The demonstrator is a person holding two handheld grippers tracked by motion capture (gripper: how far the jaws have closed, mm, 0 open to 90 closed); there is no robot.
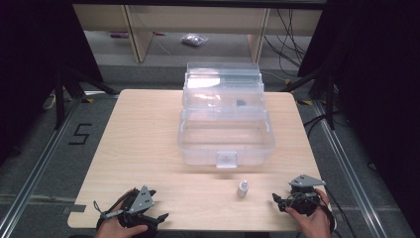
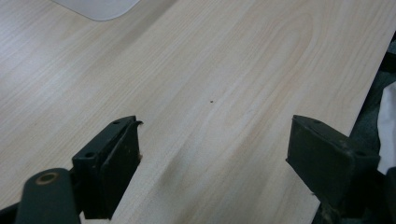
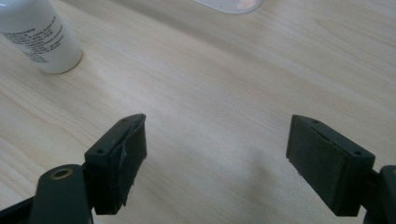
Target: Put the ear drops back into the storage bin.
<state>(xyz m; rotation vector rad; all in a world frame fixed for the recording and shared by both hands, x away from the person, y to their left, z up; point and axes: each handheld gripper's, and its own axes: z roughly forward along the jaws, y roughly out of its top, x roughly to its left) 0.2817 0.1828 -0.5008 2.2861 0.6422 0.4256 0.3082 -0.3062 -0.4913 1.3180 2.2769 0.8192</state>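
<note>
Small white bottle (image 1: 242,188), cylindrical, narrow cap, standing upright near the table's (image 1: 143,148) front edge, right of centre, just in front of the clear plastic box (image 1: 225,134). Its label carries several lines of dark print, too small and blurred to read; in the right gripper view the bottle (image 3: 44,39) is cut off at the top. The floor left of the table bears the digit "5" (image 1: 79,134). Left gripper (image 1: 148,210) at the front left corner, jaws wide apart, nothing between. Right gripper (image 1: 280,201) at the front right corner, jaws wide apart, beside the bottle, not touching.
</note>
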